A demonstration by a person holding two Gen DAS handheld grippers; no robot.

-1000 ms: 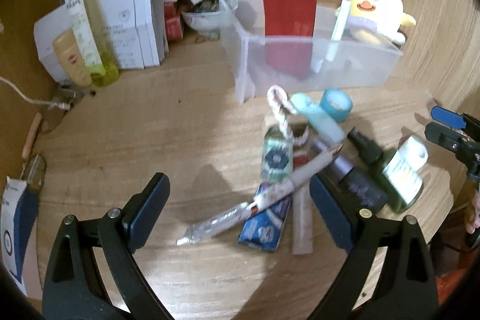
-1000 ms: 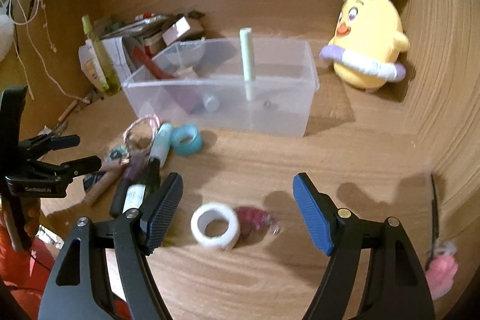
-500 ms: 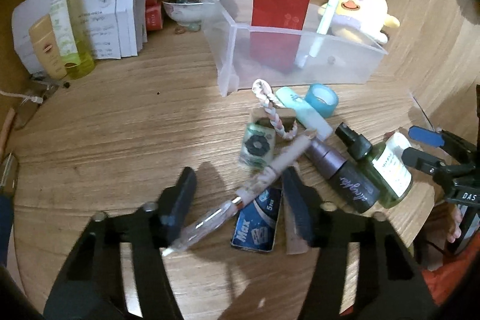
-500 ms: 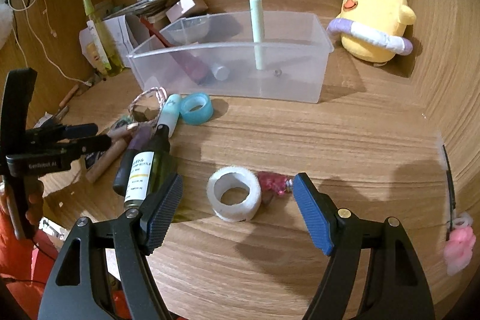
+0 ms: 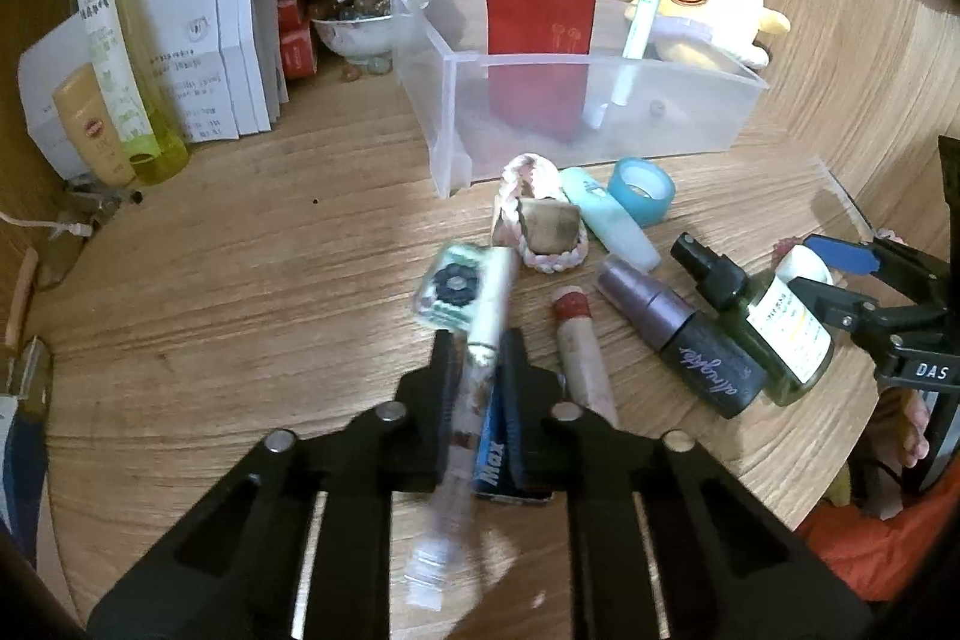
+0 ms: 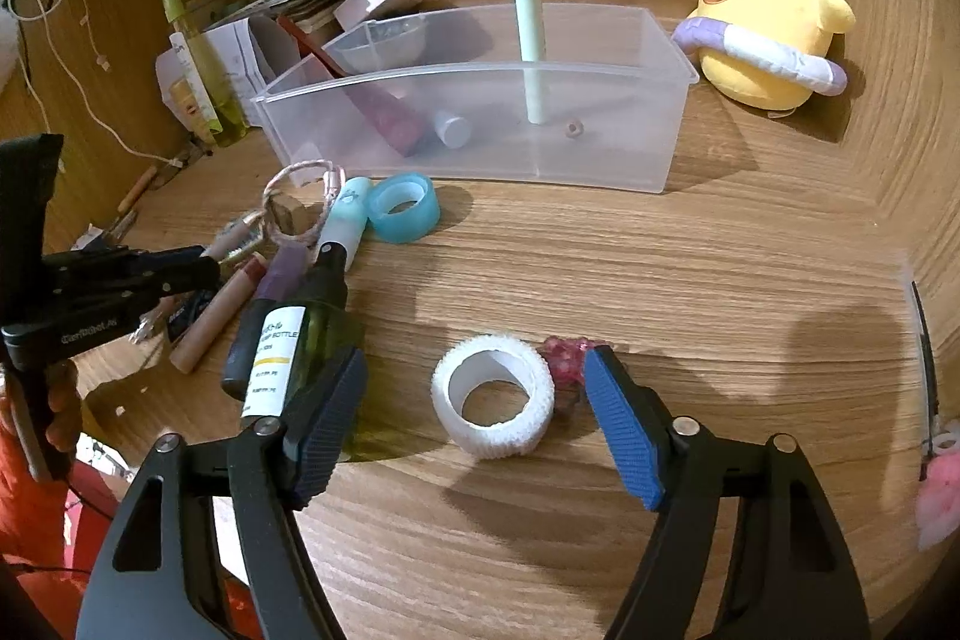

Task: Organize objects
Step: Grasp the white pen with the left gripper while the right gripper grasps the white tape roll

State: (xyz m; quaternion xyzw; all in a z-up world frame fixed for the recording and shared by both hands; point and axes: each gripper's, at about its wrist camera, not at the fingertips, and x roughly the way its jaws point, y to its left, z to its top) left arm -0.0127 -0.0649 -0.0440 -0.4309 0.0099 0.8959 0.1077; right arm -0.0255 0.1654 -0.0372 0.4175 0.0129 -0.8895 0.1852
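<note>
Left wrist view: left gripper (image 5: 477, 376) clamped on the pen (image 5: 474, 388), mid-barrel, above the desk (image 5: 240, 280) clutter. Looks light, rigid, slick plastic; long overhang could pivot, so grip near centre. Right gripper (image 6: 474, 418) wide open around the white tape roll (image 6: 493, 412): soft, light.

the left claw (image 5: 477, 388) has closed onto the pen (image 5: 480, 358), swinging it lengthwise; the right claw (image 6: 474, 424) has advanced to straddle the white tape roll (image 6: 493, 403).
</note>
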